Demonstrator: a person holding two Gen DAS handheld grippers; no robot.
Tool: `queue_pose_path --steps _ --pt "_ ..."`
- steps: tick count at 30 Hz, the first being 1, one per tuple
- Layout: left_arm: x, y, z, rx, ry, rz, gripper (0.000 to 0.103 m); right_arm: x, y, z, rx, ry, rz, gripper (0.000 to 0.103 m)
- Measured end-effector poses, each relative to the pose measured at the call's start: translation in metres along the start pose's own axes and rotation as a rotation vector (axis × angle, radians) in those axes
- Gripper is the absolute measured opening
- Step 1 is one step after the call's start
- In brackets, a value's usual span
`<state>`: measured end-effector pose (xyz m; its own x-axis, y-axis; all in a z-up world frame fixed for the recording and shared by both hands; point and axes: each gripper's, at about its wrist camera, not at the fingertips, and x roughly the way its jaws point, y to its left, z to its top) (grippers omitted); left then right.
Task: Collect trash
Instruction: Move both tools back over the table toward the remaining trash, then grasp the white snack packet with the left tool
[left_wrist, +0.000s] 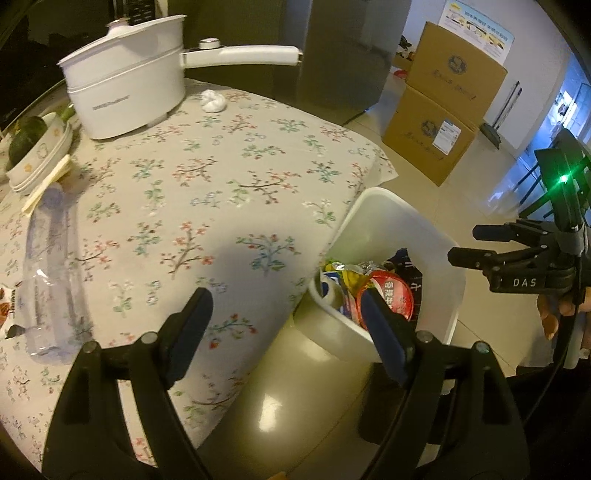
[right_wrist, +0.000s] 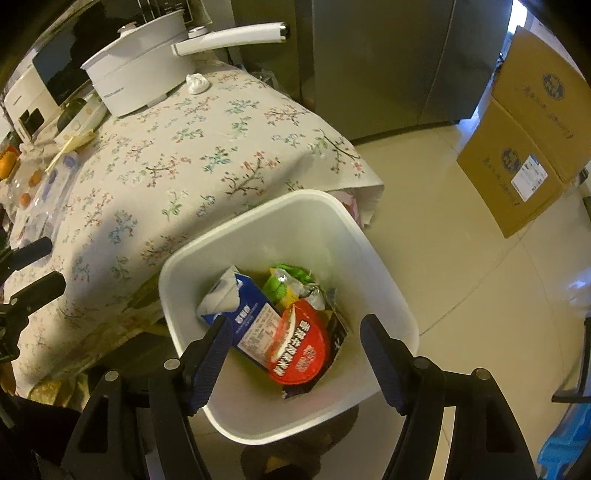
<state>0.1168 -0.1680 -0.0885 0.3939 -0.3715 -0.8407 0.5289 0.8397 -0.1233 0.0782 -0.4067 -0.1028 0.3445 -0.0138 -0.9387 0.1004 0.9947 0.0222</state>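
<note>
A white trash bin (right_wrist: 369, 236) stands on the floor by the table corner; it also shows in the left wrist view (left_wrist: 436, 266). It holds a red noodle-cup lid (right_wrist: 301, 350), a blue-white carton (right_wrist: 251, 317) and green wrappers (right_wrist: 286, 280). My right gripper (right_wrist: 295, 332) is open and empty just above the bin. My left gripper (left_wrist: 284, 310) is open and empty over the table's near corner. A crumpled white tissue (left_wrist: 211, 100) lies by the pot. A clear plastic bottle (left_wrist: 51, 269) lies on the table at the left.
A white pot (left_wrist: 125, 88) with a long handle stands at the table's far side. Stacked dishes (left_wrist: 40, 158) sit at the left. A grey fridge (right_wrist: 388, 62) and two cardboard boxes (right_wrist: 524, 147) stand on the tiled floor beyond.
</note>
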Motion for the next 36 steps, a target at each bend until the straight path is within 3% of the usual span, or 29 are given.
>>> queue_pose_path --steps 17,29,36 --pt "-0.052 0.093 -0.022 -0.153 -0.068 0.057 0.083 -0.01 0.072 0.031 -0.087 -0.048 0.047 0.078" --pt "-0.084 0.18 -0.046 -0.312 -0.097 0.14 0.083 -0.004 0.138 0.053 -0.147 -0.053 0.081 0.079" --pt "-0.088 0.242 -0.058 -0.466 -0.085 0.183 0.083 -0.001 0.179 0.065 -0.189 -0.06 0.107 0.08"
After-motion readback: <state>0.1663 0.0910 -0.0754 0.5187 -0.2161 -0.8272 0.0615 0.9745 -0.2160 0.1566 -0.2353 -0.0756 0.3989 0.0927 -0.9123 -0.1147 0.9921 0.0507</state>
